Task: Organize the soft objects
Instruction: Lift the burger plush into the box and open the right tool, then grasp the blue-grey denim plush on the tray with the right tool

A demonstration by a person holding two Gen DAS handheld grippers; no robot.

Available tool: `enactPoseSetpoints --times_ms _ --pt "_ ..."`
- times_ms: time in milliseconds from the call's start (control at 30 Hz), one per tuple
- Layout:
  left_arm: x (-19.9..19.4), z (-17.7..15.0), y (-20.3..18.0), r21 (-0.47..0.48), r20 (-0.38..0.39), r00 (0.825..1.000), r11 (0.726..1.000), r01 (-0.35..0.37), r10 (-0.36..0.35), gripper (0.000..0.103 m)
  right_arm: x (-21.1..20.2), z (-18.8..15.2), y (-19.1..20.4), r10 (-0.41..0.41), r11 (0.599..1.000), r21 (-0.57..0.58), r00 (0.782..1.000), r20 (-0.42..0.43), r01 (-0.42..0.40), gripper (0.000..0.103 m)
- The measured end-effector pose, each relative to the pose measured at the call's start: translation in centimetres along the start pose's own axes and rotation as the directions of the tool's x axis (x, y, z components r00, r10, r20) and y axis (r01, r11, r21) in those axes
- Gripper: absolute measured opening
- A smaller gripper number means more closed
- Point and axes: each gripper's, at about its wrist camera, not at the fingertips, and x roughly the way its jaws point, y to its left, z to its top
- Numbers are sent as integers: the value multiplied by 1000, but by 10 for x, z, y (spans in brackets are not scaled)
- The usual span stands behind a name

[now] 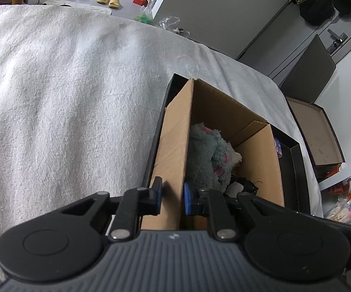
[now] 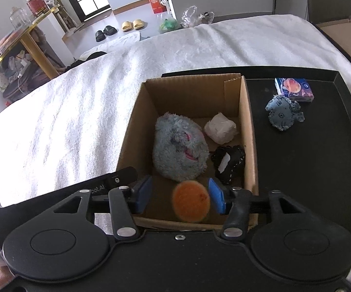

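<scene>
An open cardboard box (image 2: 194, 85) stands in a black tray (image 2: 321, 146) on a white towel. Inside lie a grey fluffy plush (image 2: 179, 148), a white soft lump (image 2: 220, 129) and a black item with a white tag (image 2: 229, 163). My right gripper (image 2: 179, 194) is open over the box's near end. A blurred round orange pad (image 2: 191, 200) sits between its blue pads, apart from the left one. My left gripper (image 1: 172, 197) is shut on the box's left wall (image 1: 175, 133), beside the plush (image 1: 207, 155). A blue-grey fabric toy (image 2: 282, 113) lies on the tray.
A small tissue packet (image 2: 294, 90) lies at the tray's far corner. The white towel (image 1: 66, 85) stretches left and far. A brown box lid (image 1: 316, 131) sits off the right edge. Slippers (image 2: 131, 25), bags and a gold shelf (image 2: 29, 39) stand on the floor beyond.
</scene>
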Motion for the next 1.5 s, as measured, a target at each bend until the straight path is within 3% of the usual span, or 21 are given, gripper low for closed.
enactPoseSetpoints --times_ms 433,1000,1067,1200,1300,1500 --pt "-1 -2 -10 40 17 999 998 -39 39 17 -18 7 -34 -21 1000 19 998 64 20 52" --pt "10 -4 -35 122 47 986 979 -162 157 21 -5 9 -97 -5 997 78 995 99 -3 52" --pt "14 -4 -38 129 45 983 974 -183 179 26 -1 11 -105 4 996 83 994 108 -13 52" --pt "20 -2 -42 119 40 978 971 -208 204 57 13 16 -124 20 994 103 994 110 -32 52" --pt "22 0 -46 117 58 971 964 -238 233 67 25 20 -136 27 993 111 994 105 -39 52" --pt "34 7 -54 113 72 955 949 -295 288 70 50 32 -155 48 992 115 994 94 -59 50"
